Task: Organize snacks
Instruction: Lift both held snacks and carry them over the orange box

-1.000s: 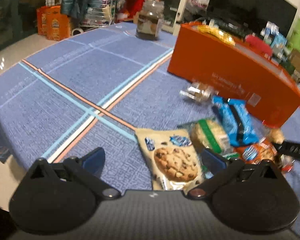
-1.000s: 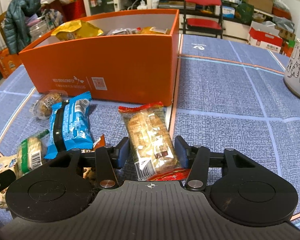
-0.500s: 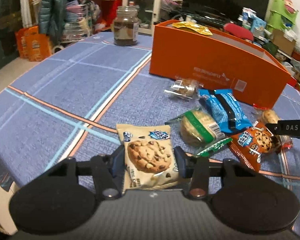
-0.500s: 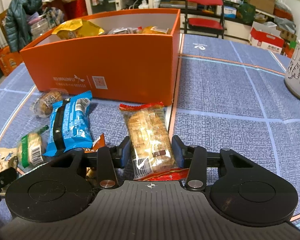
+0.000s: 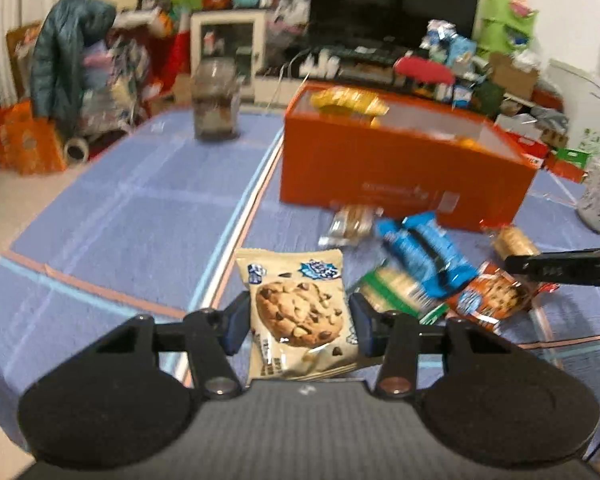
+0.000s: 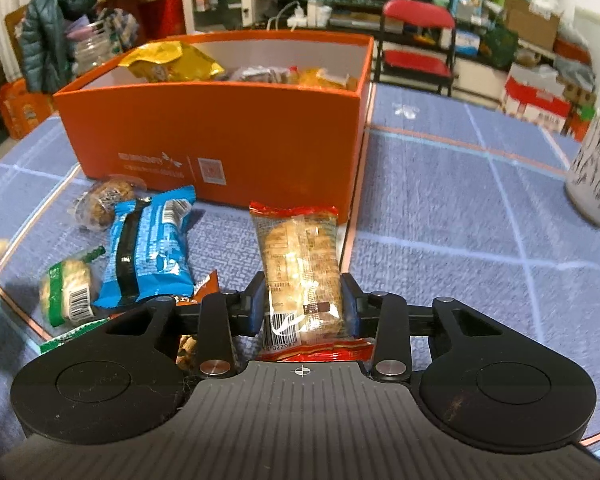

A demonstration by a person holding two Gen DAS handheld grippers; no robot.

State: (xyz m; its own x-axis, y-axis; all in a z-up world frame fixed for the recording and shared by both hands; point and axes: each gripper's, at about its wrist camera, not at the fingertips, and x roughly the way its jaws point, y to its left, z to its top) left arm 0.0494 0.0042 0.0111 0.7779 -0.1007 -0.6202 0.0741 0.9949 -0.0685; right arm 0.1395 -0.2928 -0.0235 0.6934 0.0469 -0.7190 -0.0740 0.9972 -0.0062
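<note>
cookie pack [image 5: 300, 312] upright | cracker pack [image 6: 302, 268] lengthwise | orange box [image 6: 220, 140] part-filled

Both packets now raised: cookie pack [image 5: 300, 312], cracker pack [image 6: 300, 268].

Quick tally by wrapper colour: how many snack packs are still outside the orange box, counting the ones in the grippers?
Cream cookie pack, in the left gripper: 1
Red-edged clear cracker pack, in the right gripper: 1
Blue pack: 1
Green-striped pack: 1
Orange cookie pack: 1
Clear round-snack wrapper: 1
Total: 6
</note>
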